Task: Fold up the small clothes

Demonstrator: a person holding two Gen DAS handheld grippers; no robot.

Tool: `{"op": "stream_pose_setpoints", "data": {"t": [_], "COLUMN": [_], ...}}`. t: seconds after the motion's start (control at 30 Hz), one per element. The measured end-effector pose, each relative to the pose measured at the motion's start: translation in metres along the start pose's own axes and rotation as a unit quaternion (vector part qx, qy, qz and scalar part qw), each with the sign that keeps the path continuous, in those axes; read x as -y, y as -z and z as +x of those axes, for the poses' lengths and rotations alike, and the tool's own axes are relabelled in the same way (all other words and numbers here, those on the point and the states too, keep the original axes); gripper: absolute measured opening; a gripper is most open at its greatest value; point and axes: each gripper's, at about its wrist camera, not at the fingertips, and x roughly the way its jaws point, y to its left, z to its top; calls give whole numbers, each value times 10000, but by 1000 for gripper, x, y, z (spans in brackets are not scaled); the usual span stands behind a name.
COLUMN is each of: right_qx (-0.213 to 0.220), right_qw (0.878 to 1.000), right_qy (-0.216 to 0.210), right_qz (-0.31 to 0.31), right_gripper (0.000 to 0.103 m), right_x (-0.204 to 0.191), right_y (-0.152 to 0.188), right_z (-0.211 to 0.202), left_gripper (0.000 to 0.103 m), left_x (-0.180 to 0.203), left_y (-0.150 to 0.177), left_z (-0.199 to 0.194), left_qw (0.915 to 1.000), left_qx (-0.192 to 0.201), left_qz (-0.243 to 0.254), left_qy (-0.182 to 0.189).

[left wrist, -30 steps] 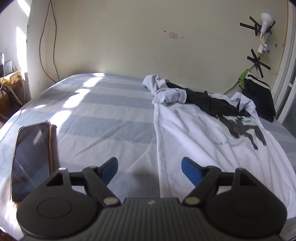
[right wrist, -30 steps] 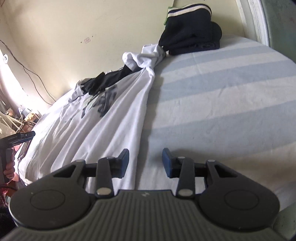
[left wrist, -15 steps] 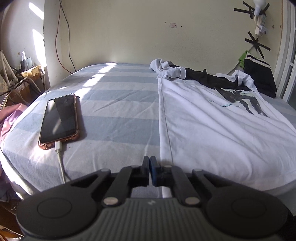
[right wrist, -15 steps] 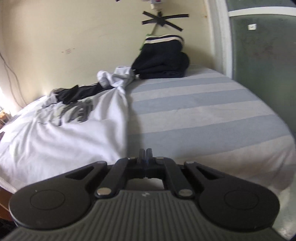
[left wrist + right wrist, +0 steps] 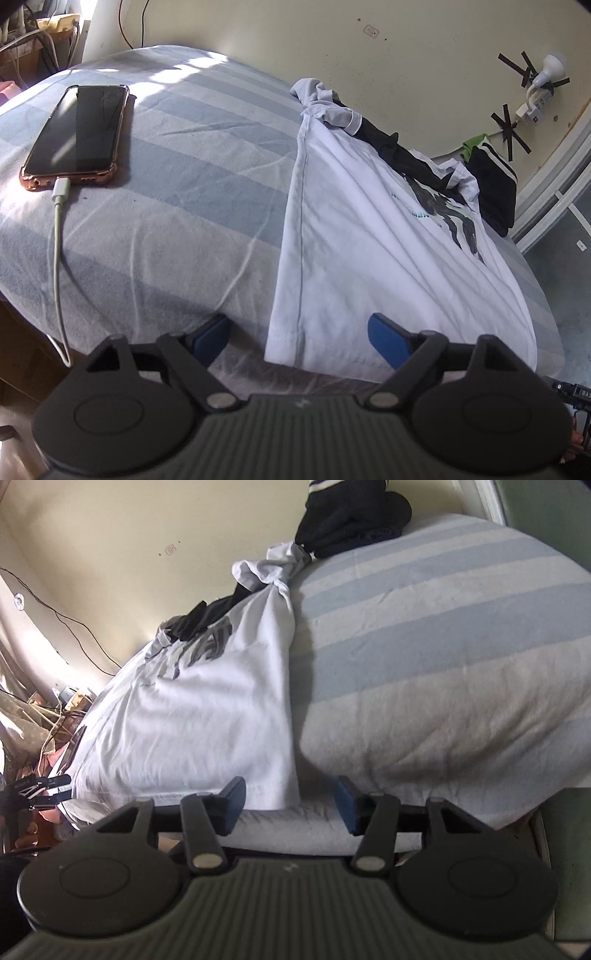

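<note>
Both grippers released, just opened, straddling white T-shirt hem corners at bed edge.

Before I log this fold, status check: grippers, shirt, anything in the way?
Left gripper and right gripper open, jaws just opened, each framing a hem corner. White T-shirt flat, unfolded. Black garment across its collar.

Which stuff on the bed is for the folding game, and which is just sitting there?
For the folding:
- white T-shirt, spread flat
- left gripper, jaws just opened at its near-left hem corner
- right gripper, jaws just opened at the other hem corner

Just lying about:
- phone and its charging cable
- dark clothes pile
- striped bedsheet
</note>
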Motion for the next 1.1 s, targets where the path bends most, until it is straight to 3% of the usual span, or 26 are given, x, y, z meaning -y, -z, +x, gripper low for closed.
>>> {"op": "stream_pose_setpoints", "data": {"t": [0.1, 0.13, 0.17, 0.2, 0.23, 0.27, 0.3, 0.33, 0.43, 0.53, 0.6, 0.7, 0.8, 0.83, 0.87, 0.93, 0.97, 1.03, 1.1], "right_qx": [-23, -57, -139, -241, -365, -506, -658, -780, -664, -181, 163, 567, 942, 1147, 1401, 1651, 1539, 1324, 1230], "right_qw": [9992, 9980, 9962, 9950, 9947, 9946, 9940, 9926, 9888, 9813, 9798, 9791, 9848, 9866, 9867, 9860, 9881, 9902, 9909], "right_qy": [-282, -454, -652, -755, -765, -765, -812, -904, -1299, -1762, -1835, -1813, -1385, -1125, -804, -190, 20, -316, -498], "right_qz": [293, 428, 552, 611, 589, 485, 333, 220, -301, -749, -777, -720, -465, -293, -185, -137, 42, 295, 208], "right_gripper": [68, 71, 71, 71, 64, 51, 10, 7, 6, 6, 6, 6, 7, 11, 15, 64, 65, 64, 69], "right_x": [13, 17, 21, 23, 21, 17, 12, 6, -12, -26, -28, -34, -46, -49, -50, -49, -45, -32, -23], "right_y": [-7, -9, -12, -15, -16, -16, -16, -15, -16, -32, -53, -99, -166, -187, -205, -227, -231, -221, -196], "right_z": [9, 13, 19, 25, 30, 35, 39, 39, 18, -10, -19, -11, 24, 38, 52, 78, 86, 85, 75], "left_gripper": [91, 81, 58, 53, 26, 7, 6, 6, 6, 6, 6, 6, 11, 18, 38, 54, 54, 63, 74], "left_x": [5, 8, 10, 12, 12, 13, 14, 16, 16, 15, 16, 28, 46, 52, 55, 56, 50, 38, 28], "left_y": [-1, -1, -1, -1, -1, -2, -2, -2, -9, -35, -59, -110, -169, -188, -202, -213, -211, -196, -178], "left_z": [4, 5, 6, 7, 4, 3, -2, -8, -35, -60, -64, -47, -4, 16, 34, 60, 69, 73, 73], "left_qw": [9999, 9996, 9986, 9979, 9982, 9981, 9980, 9983, 9991, 9952, 9919, 9905, 9913, 9910, 9911, 9904, 9913, 9948, 9952], "left_qx": [-82, -161, -271, -372, -458, -554, -580, -527, -235, 339, 631, 862, 1046, 1191, 1250, 1195, 1051, 867, 794], "left_qz": [4, 77, 176, 264, 247, 209, 187, 190, -76, -416, -476, -400, -385, -421, -451, -502, -521, -369, -276], "left_qy": [-103, -234, -412, -451, -288, -185, -160, -143, 352, 815, 991, 996, 704, 435, 115, -476, -590, -381, -491]}}
